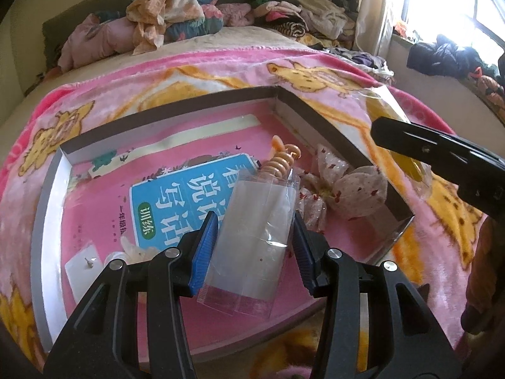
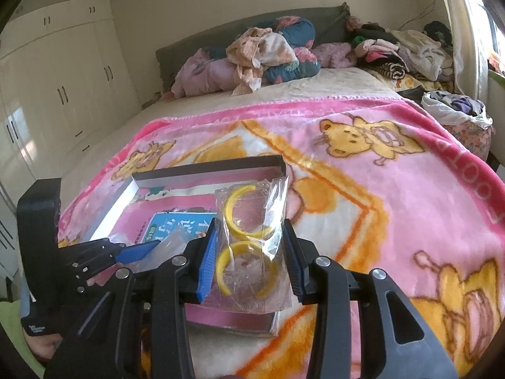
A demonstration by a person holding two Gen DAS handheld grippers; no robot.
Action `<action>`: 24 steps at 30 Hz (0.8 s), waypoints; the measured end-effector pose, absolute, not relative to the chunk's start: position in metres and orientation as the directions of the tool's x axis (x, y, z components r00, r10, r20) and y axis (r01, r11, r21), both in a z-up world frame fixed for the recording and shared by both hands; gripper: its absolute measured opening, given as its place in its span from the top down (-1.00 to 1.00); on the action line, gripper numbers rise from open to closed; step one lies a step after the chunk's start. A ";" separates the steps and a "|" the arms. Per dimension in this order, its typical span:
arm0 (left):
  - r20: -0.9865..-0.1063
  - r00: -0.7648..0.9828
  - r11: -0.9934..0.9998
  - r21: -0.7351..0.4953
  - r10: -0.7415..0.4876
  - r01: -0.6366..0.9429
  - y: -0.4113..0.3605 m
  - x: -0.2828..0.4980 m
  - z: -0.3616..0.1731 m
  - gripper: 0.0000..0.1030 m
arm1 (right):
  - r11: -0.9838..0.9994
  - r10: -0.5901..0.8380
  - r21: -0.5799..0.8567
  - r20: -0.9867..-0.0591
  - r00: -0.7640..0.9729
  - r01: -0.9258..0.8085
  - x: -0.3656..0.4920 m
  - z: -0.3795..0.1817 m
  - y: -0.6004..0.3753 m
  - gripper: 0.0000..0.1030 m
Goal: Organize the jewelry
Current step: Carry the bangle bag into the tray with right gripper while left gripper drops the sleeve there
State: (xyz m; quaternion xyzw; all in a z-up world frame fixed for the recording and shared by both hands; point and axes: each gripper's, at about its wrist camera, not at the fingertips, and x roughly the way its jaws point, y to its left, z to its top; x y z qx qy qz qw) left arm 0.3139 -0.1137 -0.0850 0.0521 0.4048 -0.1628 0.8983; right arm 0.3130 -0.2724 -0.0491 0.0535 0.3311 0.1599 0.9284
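The left gripper (image 1: 255, 246) held a clear plastic sleeve (image 1: 252, 227) between its blue pads, jaws narrowed onto the sleeve's sides. The sleeve hung above the floor of a shallow open box (image 1: 50, 195), with an orange coiled ornament (image 1: 281, 161) at its far end. A pale fabric flower (image 1: 353, 189) lay just beside it against the box's right wall. A blue-covered booklet (image 1: 176, 195) and a small white card (image 1: 83, 260) lay on the box floor to the left, leaving bare pink floor near the front edge.

The right gripper (image 2: 249, 259) gripped a clear bag (image 2: 252, 246) containing two yellow rings (image 2: 240, 208), jaws narrowed on the bag. It hung over the box's near right corner. The pink blanket (image 2: 410, 195) spread unobstructed to the right.
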 end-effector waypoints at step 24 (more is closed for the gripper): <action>-0.749 0.610 0.946 -0.068 -0.259 0.318 -0.107 0.300 -0.090 0.00 | 0.935 0.354 0.225 -0.640 0.682 -0.273 0.325 -0.072 -0.263 0.02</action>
